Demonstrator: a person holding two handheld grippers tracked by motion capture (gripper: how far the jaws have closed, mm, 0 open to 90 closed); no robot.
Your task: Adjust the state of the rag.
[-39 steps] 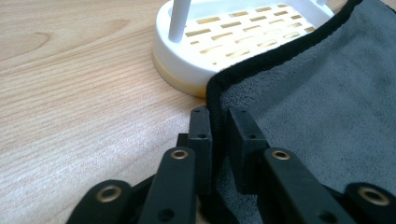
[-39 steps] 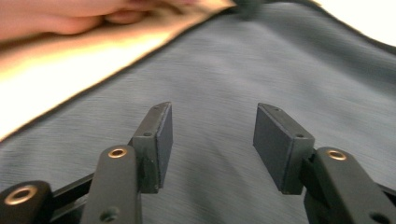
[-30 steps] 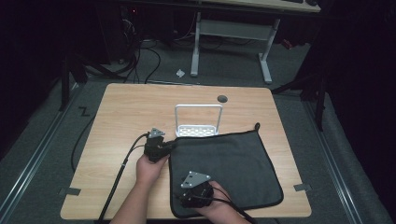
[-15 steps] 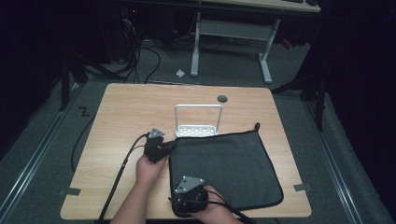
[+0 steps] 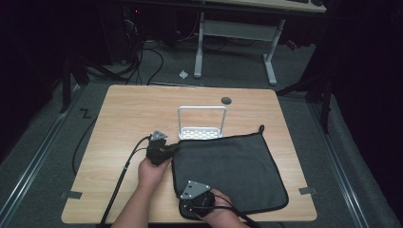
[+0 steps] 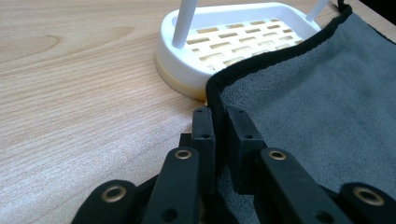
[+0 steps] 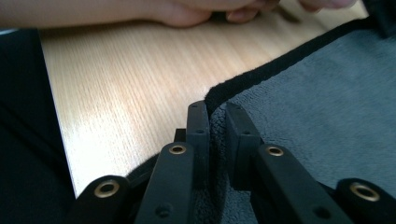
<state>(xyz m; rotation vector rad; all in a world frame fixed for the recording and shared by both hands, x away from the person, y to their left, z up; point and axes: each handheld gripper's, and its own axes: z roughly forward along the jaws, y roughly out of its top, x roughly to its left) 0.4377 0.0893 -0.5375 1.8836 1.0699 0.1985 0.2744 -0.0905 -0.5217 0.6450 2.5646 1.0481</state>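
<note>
High view: dark grey cloth (image 5: 228, 171) spread flat on the right half of the tabletop (image 5: 123, 118); white rack (image 5: 201, 124) touching its far edge. Left gripper (image 5: 172, 151) at the cloth's far left corner; right gripper (image 5: 186, 209) at its near left corner.

Left gripper view: left gripper (image 6: 220, 122) pinching the cloth's (image 6: 317, 93) black hem; rack (image 6: 233, 42) just beyond.

Right gripper view: right gripper (image 7: 217, 120), jaws just closed, clamping the cloth's (image 7: 317, 112) corner; hand (image 7: 196, 9) beyond.
</note>
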